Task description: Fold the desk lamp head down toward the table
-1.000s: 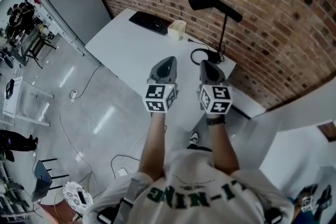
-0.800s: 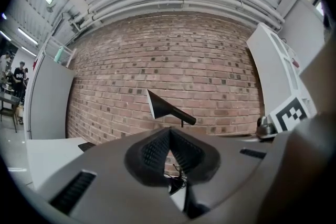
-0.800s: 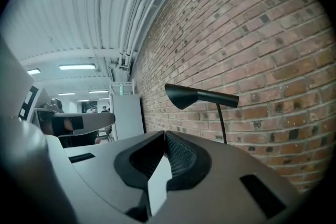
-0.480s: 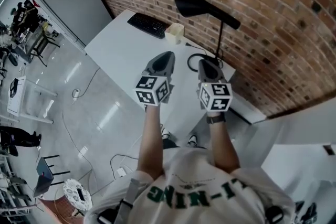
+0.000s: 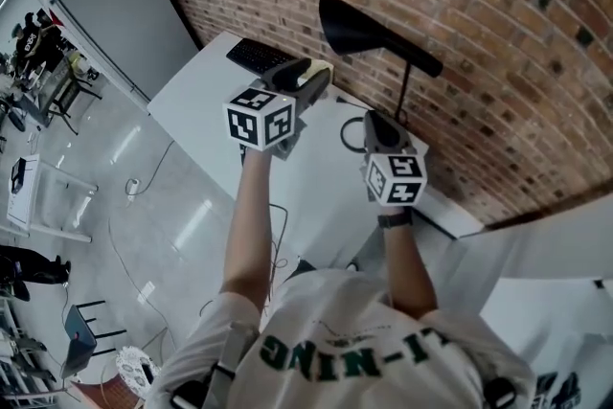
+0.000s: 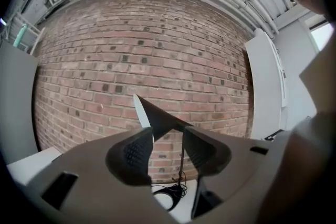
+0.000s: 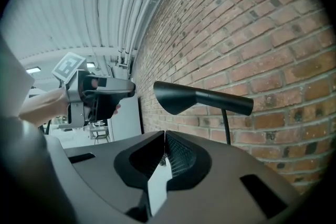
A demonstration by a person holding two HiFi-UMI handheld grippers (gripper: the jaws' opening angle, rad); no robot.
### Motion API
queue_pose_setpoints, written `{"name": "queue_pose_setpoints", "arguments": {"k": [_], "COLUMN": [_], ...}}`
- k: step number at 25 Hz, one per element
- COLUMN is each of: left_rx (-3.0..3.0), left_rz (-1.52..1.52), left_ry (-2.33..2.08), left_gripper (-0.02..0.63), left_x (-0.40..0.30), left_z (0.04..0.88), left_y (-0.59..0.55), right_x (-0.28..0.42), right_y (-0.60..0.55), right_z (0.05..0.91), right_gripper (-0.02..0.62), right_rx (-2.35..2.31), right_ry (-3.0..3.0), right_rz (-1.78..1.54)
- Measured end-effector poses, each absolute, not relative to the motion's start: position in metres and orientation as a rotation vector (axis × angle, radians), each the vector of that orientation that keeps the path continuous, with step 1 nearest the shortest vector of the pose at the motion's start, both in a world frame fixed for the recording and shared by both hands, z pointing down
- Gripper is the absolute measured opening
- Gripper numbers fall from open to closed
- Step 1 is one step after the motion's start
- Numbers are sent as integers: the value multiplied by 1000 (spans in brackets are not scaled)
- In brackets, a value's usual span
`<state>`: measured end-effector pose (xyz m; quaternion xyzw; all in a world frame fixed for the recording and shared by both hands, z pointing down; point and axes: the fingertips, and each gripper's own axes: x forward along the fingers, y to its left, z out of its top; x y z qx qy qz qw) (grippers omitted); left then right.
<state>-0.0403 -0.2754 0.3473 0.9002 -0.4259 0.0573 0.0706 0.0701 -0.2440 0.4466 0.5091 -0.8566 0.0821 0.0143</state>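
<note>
The black desk lamp stands at the back of the white table [image 5: 215, 105], against the brick wall. Its cone-shaped head [image 5: 356, 27] juts left from a thin pole [image 5: 403, 91] above a ring base [image 5: 354, 135]. My left gripper [image 5: 311, 72] is raised just left of and below the head. Its jaws are opening with nothing between them. In the left gripper view the head [image 6: 157, 117] shows beyond the gap of my left gripper [image 6: 167, 136]. My right gripper [image 5: 376, 120] is shut and empty over the base; in the right gripper view the head [image 7: 184, 98] hangs above my right gripper [image 7: 164, 140].
A black keyboard [image 5: 254, 56] lies at the table's far left corner. The brick wall [image 5: 479, 14] runs right behind the lamp. A grey panel [image 5: 124, 5] stands left of the table. The lamp's cable [image 6: 176, 186] coils by the base.
My left gripper has risen and moved toward the lamp head, and its jaws have parted. My right gripper has shifted forward toward the lamp base, still shut.
</note>
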Motion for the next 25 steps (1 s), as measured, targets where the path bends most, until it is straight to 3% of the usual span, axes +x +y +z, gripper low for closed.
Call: {"name": "queue_pose_setpoints", "arguments": {"k": [14,22,25], "left_rx": [2744,2750,2740], "left_rz": [311,324,315], "left_ry": [-909,-782,-791], "left_gripper": [301,291,222], "left_x": [-35,-18,-15], "left_z": [329,317,314], "left_y": [-361,-382,-390], "right_x": [70,64,63], "right_y": [-292,-310,-316], "right_z": [442,445,441], "right_gripper": [6,6,6], "right_rx": [1688,1673,1677], "right_ry": [-2614,-2599,-2608], "right_rz": [257,252,244]}}
